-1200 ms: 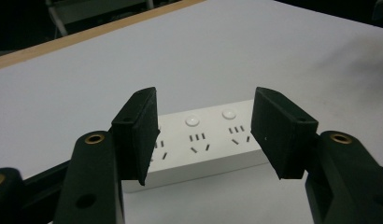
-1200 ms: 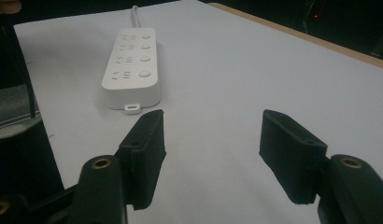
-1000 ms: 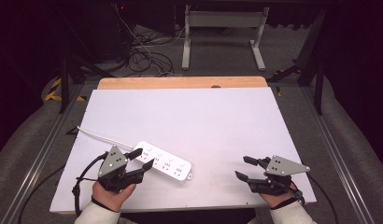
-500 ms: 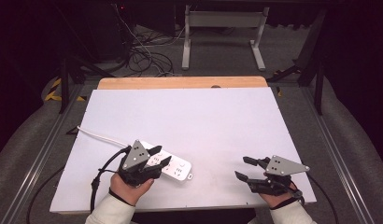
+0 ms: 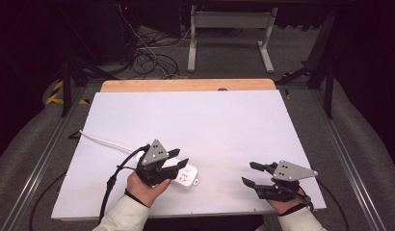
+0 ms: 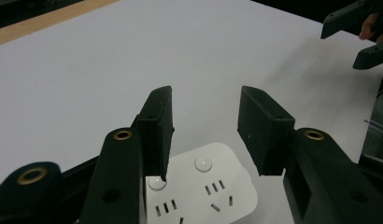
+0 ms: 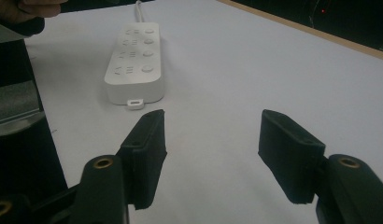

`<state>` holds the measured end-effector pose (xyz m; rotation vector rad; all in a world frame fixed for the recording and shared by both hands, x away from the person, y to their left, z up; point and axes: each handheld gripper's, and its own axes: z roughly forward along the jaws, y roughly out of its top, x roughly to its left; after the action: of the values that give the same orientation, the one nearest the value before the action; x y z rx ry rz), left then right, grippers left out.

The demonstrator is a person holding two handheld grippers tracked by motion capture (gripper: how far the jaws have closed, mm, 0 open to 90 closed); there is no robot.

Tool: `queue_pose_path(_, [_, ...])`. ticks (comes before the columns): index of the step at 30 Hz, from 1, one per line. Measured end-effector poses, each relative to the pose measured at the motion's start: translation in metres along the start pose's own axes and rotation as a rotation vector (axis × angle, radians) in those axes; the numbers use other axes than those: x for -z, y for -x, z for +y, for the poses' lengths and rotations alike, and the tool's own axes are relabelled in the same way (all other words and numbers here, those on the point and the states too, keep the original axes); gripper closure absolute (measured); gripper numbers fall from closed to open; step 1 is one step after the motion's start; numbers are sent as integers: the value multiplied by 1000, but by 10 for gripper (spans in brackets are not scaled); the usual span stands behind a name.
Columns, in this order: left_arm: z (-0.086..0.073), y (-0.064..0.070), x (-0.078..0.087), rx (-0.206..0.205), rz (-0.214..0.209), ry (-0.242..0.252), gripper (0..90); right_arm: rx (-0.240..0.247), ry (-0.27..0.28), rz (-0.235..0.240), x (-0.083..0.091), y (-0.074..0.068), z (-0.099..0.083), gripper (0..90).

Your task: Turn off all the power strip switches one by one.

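I held my left gripper (image 5: 178,159) low over the near left part of the white table (image 5: 195,120), its jaws spread apart and gripping nothing, poised right above the white power strip (image 5: 185,175). In the left gripper view that strip (image 6: 199,186) lay just under my two black jaws, its rounded end pointing away from me, with two small round buttons and several sets of slotted sockets showing on its top face; my left-hand jaw crossed in front of one button, and I could not tell whether it touched the strip or only hung over it. The strip lay flat on the table near the front edge, and its white cord (image 5: 106,142) ran off from it toward the table's left side. A black cable (image 5: 111,185) trailed from my left gripper down past my left hand (image 5: 145,185) and off the front edge. My right gripper (image 5: 251,174) sat near the front right part of the table, well apart from the strip, its jaws also wide open and empty, pointing leftward toward the strip. In the right gripper view the strip (image 7: 136,60) lay farther off beyond my open jaws, with a row of round buttons along one side and a small tab at its nearer end, bare white tabletop between it and my jaws. A strip of bare wood (image 5: 186,85) showed along the table's far edge.
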<state>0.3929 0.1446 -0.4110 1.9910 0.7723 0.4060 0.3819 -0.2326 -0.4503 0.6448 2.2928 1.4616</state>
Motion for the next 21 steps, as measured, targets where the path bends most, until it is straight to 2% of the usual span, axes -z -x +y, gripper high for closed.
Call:
queue_pose_path(5, [1,2,-3,-15,-2,-18,614,1,1,2,0,0,0,416])
queue_pose_path(13, [1,5,-7,-42,-30,-46,895,4,-1,10,-1,0,1,419])
queue_pose_path(14, [2,4,-10,-31,-40,-72,896,2,0,11,-1,0,0,419])
queue_pose_path(17, [3,4,-14,-17,-49,-91,898,6,-1,10,-1,0,1,419])
queue_pose_path(19, [3,5,-18,9,-61,-117,898,6,-1,11,-1,-1,1,419])
queue_pose_path(21, [3,4,-21,10,-67,-130,899,3,-1,13,-1,0,0,419])
